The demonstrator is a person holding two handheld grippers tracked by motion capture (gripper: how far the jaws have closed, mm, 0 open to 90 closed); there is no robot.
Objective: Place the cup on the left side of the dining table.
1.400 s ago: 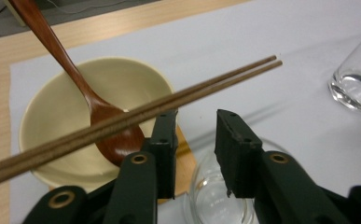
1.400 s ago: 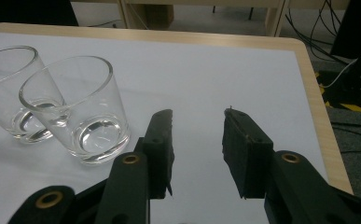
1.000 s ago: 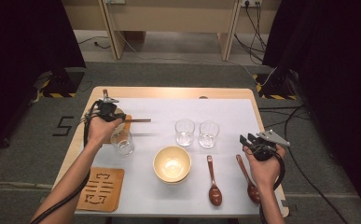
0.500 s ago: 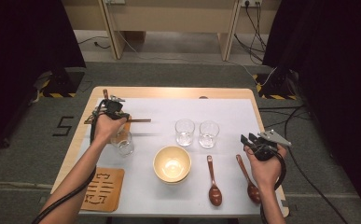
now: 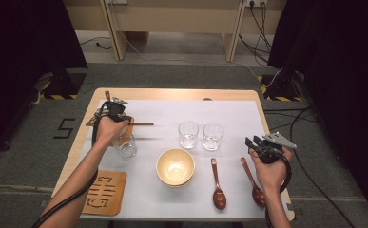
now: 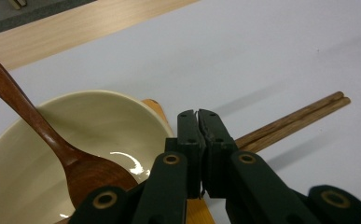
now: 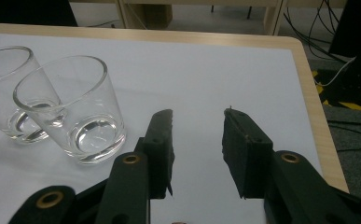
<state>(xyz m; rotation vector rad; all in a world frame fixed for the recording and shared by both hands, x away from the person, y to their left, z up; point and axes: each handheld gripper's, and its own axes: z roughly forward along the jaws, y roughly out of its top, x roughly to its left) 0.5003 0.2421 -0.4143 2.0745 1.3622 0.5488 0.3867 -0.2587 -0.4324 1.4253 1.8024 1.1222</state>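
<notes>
My left gripper is at the table's far left, held over the near end of a pair of wooden chopsticks. In the left gripper view its jaws are shut, with nothing visible between them. Just beyond them lie the chopsticks, a cream bowl with a dark wooden spoon in it, and an orange piece. My right gripper hovers at the right side of the white mat. Its jaws stand open and empty, to the right of two clear glasses.
A third glass stands just near of the left hand. A cream bowl sits mid-table, with two dark spoons to its right and a wooden coaster at the near left. The table's right edge is close to the right gripper.
The left hand has shifted slightly toward the near side. The right hand has kept still.
</notes>
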